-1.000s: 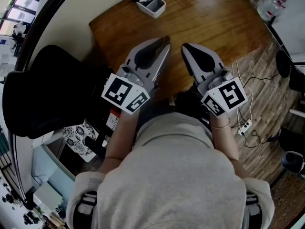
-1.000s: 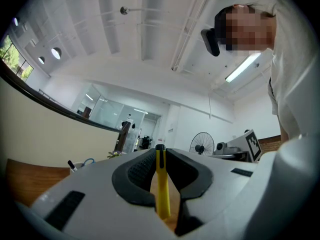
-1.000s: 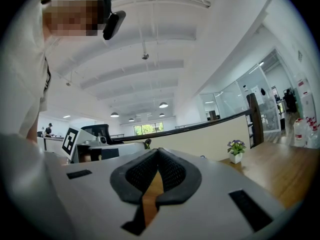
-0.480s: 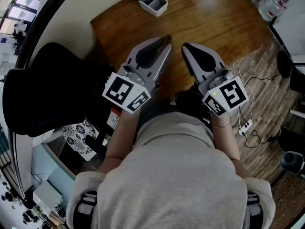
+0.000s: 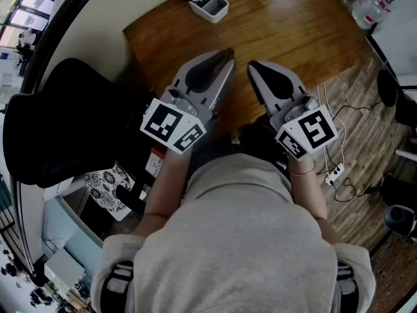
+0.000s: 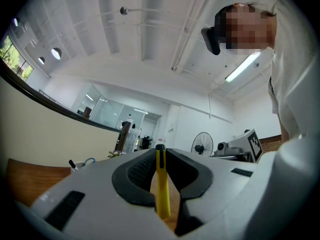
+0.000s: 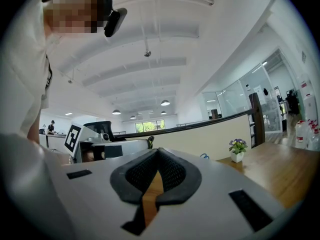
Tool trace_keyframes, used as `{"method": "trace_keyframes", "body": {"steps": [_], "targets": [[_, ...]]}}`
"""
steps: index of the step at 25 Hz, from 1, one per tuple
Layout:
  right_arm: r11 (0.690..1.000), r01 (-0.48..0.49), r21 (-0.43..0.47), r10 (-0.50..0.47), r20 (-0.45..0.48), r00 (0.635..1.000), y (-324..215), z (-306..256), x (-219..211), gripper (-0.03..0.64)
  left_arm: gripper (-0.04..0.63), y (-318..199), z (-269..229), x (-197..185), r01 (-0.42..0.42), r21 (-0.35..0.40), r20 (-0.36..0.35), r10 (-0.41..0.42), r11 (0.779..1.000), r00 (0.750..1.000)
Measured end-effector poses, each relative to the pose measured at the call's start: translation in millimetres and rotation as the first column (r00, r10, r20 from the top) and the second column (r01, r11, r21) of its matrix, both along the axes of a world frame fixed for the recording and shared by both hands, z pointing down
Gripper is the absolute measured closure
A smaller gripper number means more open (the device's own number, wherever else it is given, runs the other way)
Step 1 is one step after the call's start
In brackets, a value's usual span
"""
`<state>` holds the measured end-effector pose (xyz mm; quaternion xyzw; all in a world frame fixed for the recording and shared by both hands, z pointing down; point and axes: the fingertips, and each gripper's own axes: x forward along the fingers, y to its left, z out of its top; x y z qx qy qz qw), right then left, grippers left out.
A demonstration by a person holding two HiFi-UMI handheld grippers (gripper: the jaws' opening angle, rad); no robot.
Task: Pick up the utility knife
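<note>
Left gripper [image 6: 160, 150] pinching yellow utility knife [image 6: 161, 189], above counter's [image 5: 293, 25] near edge. Right gripper [image 7: 158, 153] pressed together, empty. Advice: firm pinch, lift level, no tilting.

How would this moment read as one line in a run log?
left gripper: jaws shut on slim yellow utility knife | right gripper: jaws shut, empty | both over brown wooden table
</note>
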<state>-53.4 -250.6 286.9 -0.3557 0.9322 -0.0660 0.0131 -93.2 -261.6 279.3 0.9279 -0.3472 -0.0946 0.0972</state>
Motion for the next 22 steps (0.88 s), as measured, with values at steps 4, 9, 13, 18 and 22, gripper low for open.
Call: {"method": "trace_keyframes", "body": {"steps": [4, 9, 13, 18, 22], "targets": [[1.000, 0.005, -0.005, -0.005, -0.005, 1.000, 1, 2, 1, 0.606, 0.517, 0, 1, 2, 0.000, 0.001, -0.003, 0.000, 1.000, 1.000], [1.000, -0.001, -0.020, 0.001, -0.007, 1.000, 1, 7, 5, 0.606, 0.517, -2, 4, 4, -0.001, -0.007, -0.005, 0.001, 1.000, 1.000], [1.000, -0.009, -0.023, 0.008, -0.014, 1.000, -1, 9, 8, 0.606, 0.517, -4, 9, 6, -0.003, -0.018, -0.004, 0.003, 1.000, 1.000], [0.999, -0.019, -0.028, 0.019, -0.018, 1.000, -2, 10, 12, 0.606, 0.517, -6, 11, 6, -0.003, -0.024, -0.004, 0.003, 1.000, 1.000], [0.999, -0.030, -0.030, 0.029, -0.021, 0.999, -2, 10, 16, 0.606, 0.517, -7, 9, 7, -0.005, -0.024, -0.004, 0.005, 1.000, 1.000]]}}
